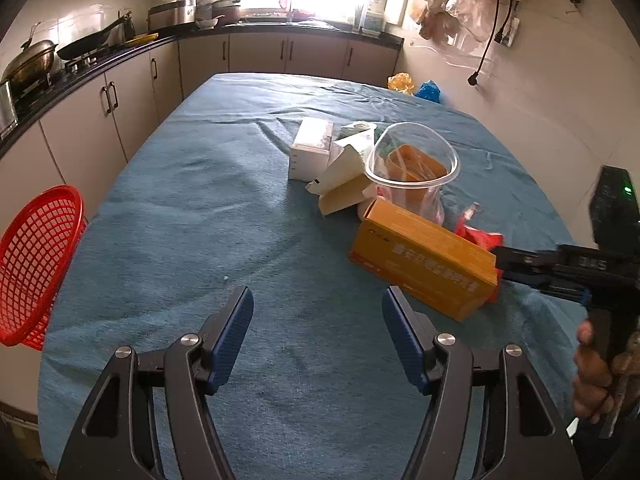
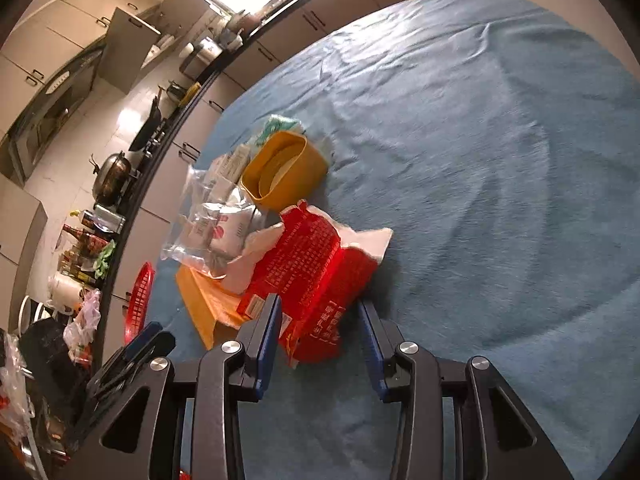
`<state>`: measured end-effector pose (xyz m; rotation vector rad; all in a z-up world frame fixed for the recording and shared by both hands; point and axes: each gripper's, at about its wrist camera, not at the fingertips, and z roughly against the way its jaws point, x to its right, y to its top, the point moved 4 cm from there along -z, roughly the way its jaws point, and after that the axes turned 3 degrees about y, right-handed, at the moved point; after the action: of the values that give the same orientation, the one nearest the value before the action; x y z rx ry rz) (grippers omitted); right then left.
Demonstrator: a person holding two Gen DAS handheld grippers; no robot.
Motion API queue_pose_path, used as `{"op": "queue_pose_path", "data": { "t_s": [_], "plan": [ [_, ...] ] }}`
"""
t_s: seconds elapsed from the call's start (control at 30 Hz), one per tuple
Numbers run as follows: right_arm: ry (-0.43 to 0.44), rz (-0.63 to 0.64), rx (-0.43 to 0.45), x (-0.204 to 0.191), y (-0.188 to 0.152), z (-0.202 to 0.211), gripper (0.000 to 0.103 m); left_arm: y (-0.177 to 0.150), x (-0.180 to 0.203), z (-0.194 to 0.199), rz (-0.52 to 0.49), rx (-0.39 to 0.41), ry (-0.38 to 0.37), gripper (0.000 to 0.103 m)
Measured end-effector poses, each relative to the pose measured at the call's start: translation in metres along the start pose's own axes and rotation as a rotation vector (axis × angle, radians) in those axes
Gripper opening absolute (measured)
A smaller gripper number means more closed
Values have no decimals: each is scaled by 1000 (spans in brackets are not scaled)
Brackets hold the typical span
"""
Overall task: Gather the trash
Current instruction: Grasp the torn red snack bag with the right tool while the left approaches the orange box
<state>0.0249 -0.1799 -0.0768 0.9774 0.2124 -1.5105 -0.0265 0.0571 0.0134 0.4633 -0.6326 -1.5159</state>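
A heap of trash lies on the blue-covered table [image 1: 200, 208]: an orange carton [image 1: 424, 260], a clear plastic cup [image 1: 412, 160] and white boxes [image 1: 312, 148]. My left gripper [image 1: 318, 300] is open over bare cloth, short of the heap, with nothing between its fingers. In the right wrist view a crumpled red packet [image 2: 316, 264] lies between the fingers of my right gripper [image 2: 320, 304]. The jaws stand open around it, with a gap on the right side. From the left wrist view, the right gripper [image 1: 505, 262] reaches in behind the orange carton.
A red mesh basket [image 1: 36, 264] hangs off the table's left edge. A yellow tub [image 2: 288, 172] lies on its side, with a clear bag [image 2: 208, 216] and white paper [image 2: 372, 240] by the packet. Kitchen counters [image 1: 120, 52] run along the left and back.
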Motion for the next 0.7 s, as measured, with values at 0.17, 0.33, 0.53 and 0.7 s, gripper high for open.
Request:
{"op": "queue_pose_path", "data": {
  "t_s": [0.17,0.33,0.53,0.7],
  "plan": [
    [4,50,-18,-12,5,-17,24,-1,-2,0,12,-7,-4,70],
    [43,116,-28,-34,-10,-21,21,-2,-11,0,50,-34,-27,72],
    [55,216,-29,-59,-36,-25,21,-5,-27,14,127,-41,-71,76],
    [-21,243,57,-57,-31,-9,20,-7,-28,27,134,-29,-91,77]
  ]
}}
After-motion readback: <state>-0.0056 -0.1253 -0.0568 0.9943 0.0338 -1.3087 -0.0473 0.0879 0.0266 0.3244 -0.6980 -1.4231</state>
